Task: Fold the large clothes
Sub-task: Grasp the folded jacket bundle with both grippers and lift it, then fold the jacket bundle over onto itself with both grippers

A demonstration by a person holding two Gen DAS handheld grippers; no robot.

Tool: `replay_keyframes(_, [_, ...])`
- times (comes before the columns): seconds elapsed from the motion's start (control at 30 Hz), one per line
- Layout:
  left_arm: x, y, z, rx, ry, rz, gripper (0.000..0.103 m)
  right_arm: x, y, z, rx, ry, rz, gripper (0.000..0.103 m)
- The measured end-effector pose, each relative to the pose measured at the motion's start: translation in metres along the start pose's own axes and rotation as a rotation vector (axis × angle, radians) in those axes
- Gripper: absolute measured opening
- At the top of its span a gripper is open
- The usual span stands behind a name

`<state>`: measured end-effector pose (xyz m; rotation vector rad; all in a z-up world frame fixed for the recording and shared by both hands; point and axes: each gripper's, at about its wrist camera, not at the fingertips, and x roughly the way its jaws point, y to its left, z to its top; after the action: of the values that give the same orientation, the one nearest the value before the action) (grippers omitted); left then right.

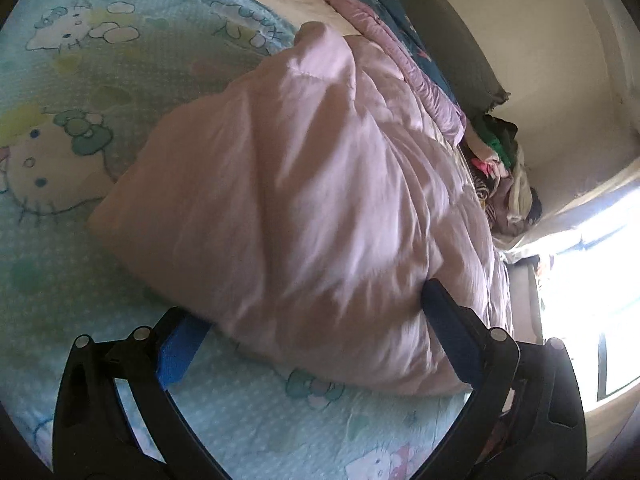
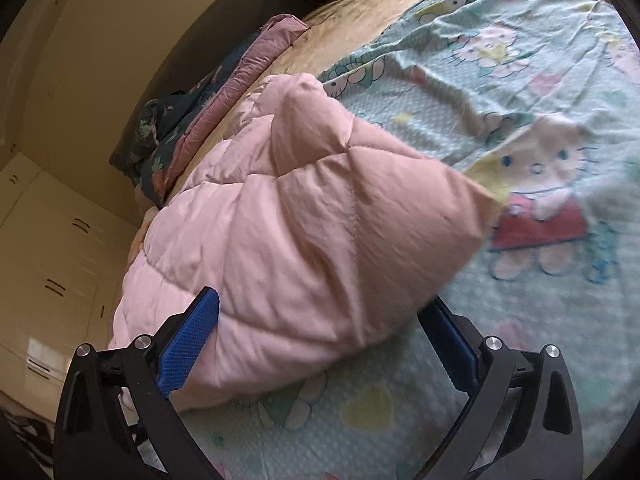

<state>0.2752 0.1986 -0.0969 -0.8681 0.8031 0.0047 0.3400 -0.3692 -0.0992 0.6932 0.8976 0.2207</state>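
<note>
A pale pink quilted comforter (image 1: 312, 208) lies bunched on the bed; it also shows in the right wrist view (image 2: 312, 232). My left gripper (image 1: 316, 320) is open, its blue-padded fingers (image 1: 180, 356) spread on either side of the comforter's near edge, the fabric bulging between them. My right gripper (image 2: 320, 328) is open too, its fingers (image 2: 188, 344) straddling the comforter's near fold. Neither pinches the fabric. A folded corner points out over the sheet in both views.
The bed wears a light blue cartoon-cat sheet (image 1: 64, 128), also seen in the right wrist view (image 2: 540, 160). A dark floral blanket (image 1: 384, 12) and a pile of clothes (image 1: 500, 160) lie along the wall. A bright window (image 1: 592, 280) is at right; cabinets (image 2: 52, 264) at left.
</note>
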Motion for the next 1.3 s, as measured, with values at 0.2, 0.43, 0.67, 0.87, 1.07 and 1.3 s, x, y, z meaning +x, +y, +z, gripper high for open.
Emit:
replay_keyframes(0.2, [0.017,0.002,0.009,-0.024,-0.002,-0.019,0.095,0.018,0.000,0.008,0.023,-0.018,0.038,0.099])
replay_keyframes(0.43, [0.028,0.003,0.017,-0.039,-0.018,-0.066,0.094,0.033,0.002,0.016,0.027,-0.058,0.061,0.096])
replay_keyframes(0.67, [0.018,-0.026,0.018,0.120,-0.075,-0.020,0.055,0.024,0.023,0.015,-0.100,-0.101,0.062,0.052])
replay_keyframes(0.87, [0.013,-0.049,0.014,0.236,-0.116,0.026,0.042,0.017,0.055,0.012,-0.274,-0.142,-0.037,0.042])
replay_keyframes(1.07, [0.012,-0.064,0.015,0.328,-0.142,0.070,0.035,0.017,0.072,0.009,-0.389,-0.163,-0.094,0.035])
replay_keyframes(1.3, [-0.010,-0.085,0.015,0.447,-0.182,0.108,0.033,-0.002,0.108,0.000,-0.566,-0.220,-0.134,0.032])
